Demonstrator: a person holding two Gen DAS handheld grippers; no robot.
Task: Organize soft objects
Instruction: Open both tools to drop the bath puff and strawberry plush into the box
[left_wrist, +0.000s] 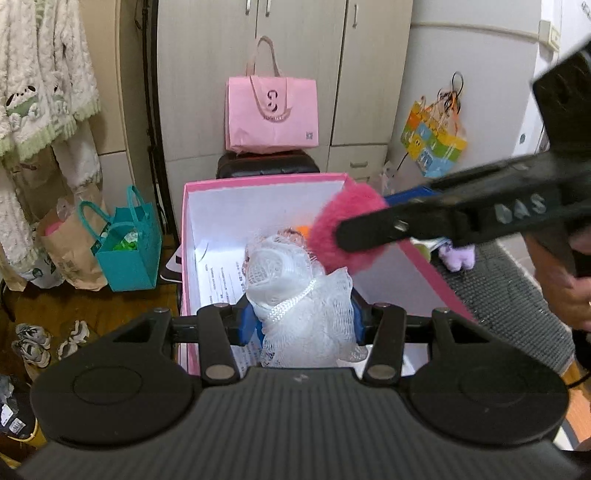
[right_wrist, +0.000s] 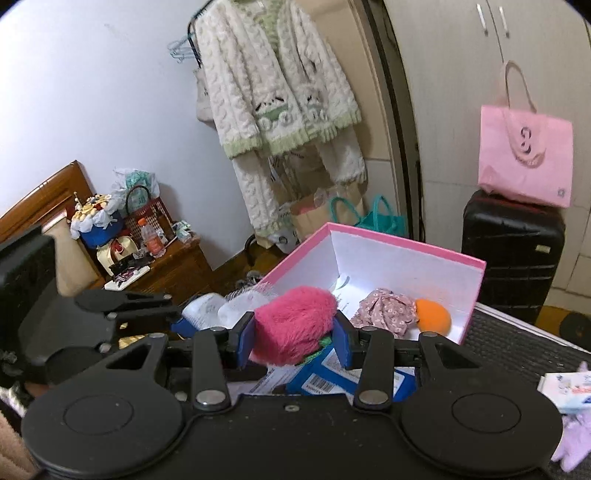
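Both tools are clenched on soft things. Left tool (left_wrist: 302, 319) grips a white mesh bath pouf (left_wrist: 295, 295) between its blue pads (left_wrist: 246, 321); its jaws are easing apart, yet the net is squeezed between them. The pouf bulges forward and upward from the fingers, hanging over the near end of the pink cardboard box with white inside walls (left_wrist: 192, 236), and it hides most of the box floor ahead.

Right tool (right_wrist: 293, 338) pinches a fluffy magenta fur ball (right_wrist: 295, 325) between its own blue pads (right_wrist: 246, 341); the fur spills ahead of the fingertips and down below them. In the left wrist view this ball (left_wrist: 343, 225) sits at the far right rim of the box, ahead and right of the left tool, half covered by the right tool's black finger, which is blurred.

Beyond the right tool, inside the box, lie a crumpled pink floral fabric piece (right_wrist: 384, 310) and, touching it to the right, an orange sponge ball (right_wrist: 432, 317). From the left tool only slivers of these show past the pouf.

Below the right tool's fingers a blue printed packet (right_wrist: 321, 376) is partly hidden. To its right, on the dark ribbed mat (right_wrist: 517, 343), a lilac plush toy (right_wrist: 576, 439) is cut off by the edge of the view.
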